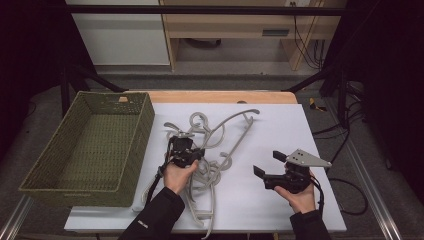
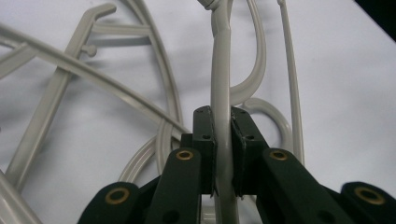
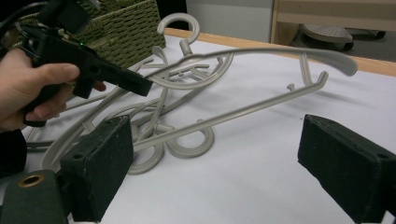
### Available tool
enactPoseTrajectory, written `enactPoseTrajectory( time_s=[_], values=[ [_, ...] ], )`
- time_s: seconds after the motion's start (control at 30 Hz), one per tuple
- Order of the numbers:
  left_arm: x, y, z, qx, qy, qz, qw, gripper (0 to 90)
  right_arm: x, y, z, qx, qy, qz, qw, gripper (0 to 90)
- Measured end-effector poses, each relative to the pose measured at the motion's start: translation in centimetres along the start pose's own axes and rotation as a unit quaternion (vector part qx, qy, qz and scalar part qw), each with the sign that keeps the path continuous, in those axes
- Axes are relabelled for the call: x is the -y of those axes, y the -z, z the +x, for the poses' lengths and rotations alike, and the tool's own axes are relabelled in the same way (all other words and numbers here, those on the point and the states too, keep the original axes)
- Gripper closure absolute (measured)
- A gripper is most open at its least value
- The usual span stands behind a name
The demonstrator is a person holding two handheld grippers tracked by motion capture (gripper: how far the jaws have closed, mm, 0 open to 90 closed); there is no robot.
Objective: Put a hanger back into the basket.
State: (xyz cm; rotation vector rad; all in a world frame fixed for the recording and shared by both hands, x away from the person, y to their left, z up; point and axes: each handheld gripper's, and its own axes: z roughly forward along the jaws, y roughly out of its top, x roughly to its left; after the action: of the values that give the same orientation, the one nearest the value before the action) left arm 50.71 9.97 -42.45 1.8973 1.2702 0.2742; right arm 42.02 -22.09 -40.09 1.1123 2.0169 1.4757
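The left hand-held gripper (image 1: 183,146) is clamped on a grey plastic clothes hanger (image 2: 221,93): in the left gripper view its two black jaws press from either side on a narrow bar of the hanger, which runs up between them and on past their tips. The person's left hand (image 1: 178,173) holds that hand-held gripper near the middle of the desk (image 1: 280,200), over a tangled pile of hangers (image 1: 210,165) of the same grey plastic, with hooks and curved arms crossing one another. In the right gripper view the gripped hanger rises off the pile, its long arm (image 3: 280,53) lifted above the white surface and reaching toward the desk's far edge, while other hooks (image 3: 191,142) lie flat below it. The right hand-held gripper (image 1: 270,164) sits apart from the pile, toward the desk's right edge, held in the right hand (image 1: 300,196) with its grey three-cornered plate (image 1: 306,158) on top; its jaws stand wide apart with nothing between them, pointing toward the hangers. A green woven basket (image 1: 45,165) stands at the desk's left edge, just beside the pile, with its bottom bare. A strip of bare wood (image 1: 220,96) shows along the desk's far edge beyond the white covering.
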Motion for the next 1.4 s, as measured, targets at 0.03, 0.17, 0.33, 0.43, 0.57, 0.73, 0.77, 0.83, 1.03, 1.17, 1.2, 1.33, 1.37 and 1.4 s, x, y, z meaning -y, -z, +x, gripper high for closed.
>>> enactPoseTrajectory(
  time_s=[0.03,0.17,0.33,0.43,0.57,0.73,0.77,0.83,1.03,1.17,1.2,1.33,1.37,1.4],
  values=[
    [-0.1,0.3,-0.1,0.002,-0.004,-0.004,1.0000,81.7,0.0,0.0,0.0,0.001,0.000,0.000,1.0000,10.6],
    [-0.9,2.2,-0.8,0.012,-0.028,-0.030,0.9991,81.7,0.0,0.2,-0.1,0.000,0.000,-0.001,1.0000,10.6],
    [-1.9,4.8,-1.1,0.016,-0.050,-0.052,0.9973,81.7,-0.1,0.5,-0.3,0.006,-0.001,-0.007,1.0000,10.6],
    [-2.4,6.6,-0.9,0.017,-0.066,-0.061,0.9958,81.7,-0.1,0.8,-0.5,0.009,-0.002,-0.010,0.9999,10.5],
    [-2.9,8.8,-0.9,0.015,-0.084,-0.075,0.9936,81.7,-0.2,1.0,-0.7,0.015,-0.002,-0.011,0.9998,10.2],
    [-3.6,11.5,-0.6,0.019,-0.110,-0.081,0.9905,81.7,-0.1,1.3,-0.9,0.020,-0.005,-0.013,0.9997,10.1],
    [-3.7,11.9,-0.5,0.019,-0.113,-0.082,0.9900,81.7,-0.1,1.3,-1.0,0.021,-0.003,-0.012,0.9997,10.1],
    [-3.9,12.8,-0.2,0.021,-0.121,-0.085,0.9888,81.7,-0.1,1.4,-1.1,0.022,-0.003,-0.013,0.9997,10.1],
    [-4.8,15.7,1.0,0.012,-0.144,-0.093,0.9852,81.7,-0.1,1.5,-1.2,0.025,-0.003,-0.012,0.9996,10.0],
    [-5.4,17.5,2.2,-0.004,-0.163,-0.093,0.9822,81.7,0.0,1.6,-1.3,0.027,-0.004,-0.011,0.9996,9.8],
    [-5.5,17.9,2.6,-0.007,-0.165,-0.092,0.9819,81.7,0.0,1.6,-1.3,0.028,-0.004,-0.011,0.9996,9.7],
    [-6.1,19.3,4.8,-0.020,-0.172,-0.092,0.9805,81.7,-0.1,1.8,-1.4,0.029,-0.003,-0.016,0.9995,7.9],
    [-6.2,19.5,5.2,-0.023,-0.172,-0.094,0.9804,81.7,-0.1,1.8,-1.4,0.030,-0.001,-0.017,0.9994,7.4],
    [-6.3,19.8,5.7,-0.025,-0.168,-0.096,0.9809,81.7,-0.1,1.9,-1.4,0.028,-0.001,-0.017,0.9994,7.0]
  ],
)
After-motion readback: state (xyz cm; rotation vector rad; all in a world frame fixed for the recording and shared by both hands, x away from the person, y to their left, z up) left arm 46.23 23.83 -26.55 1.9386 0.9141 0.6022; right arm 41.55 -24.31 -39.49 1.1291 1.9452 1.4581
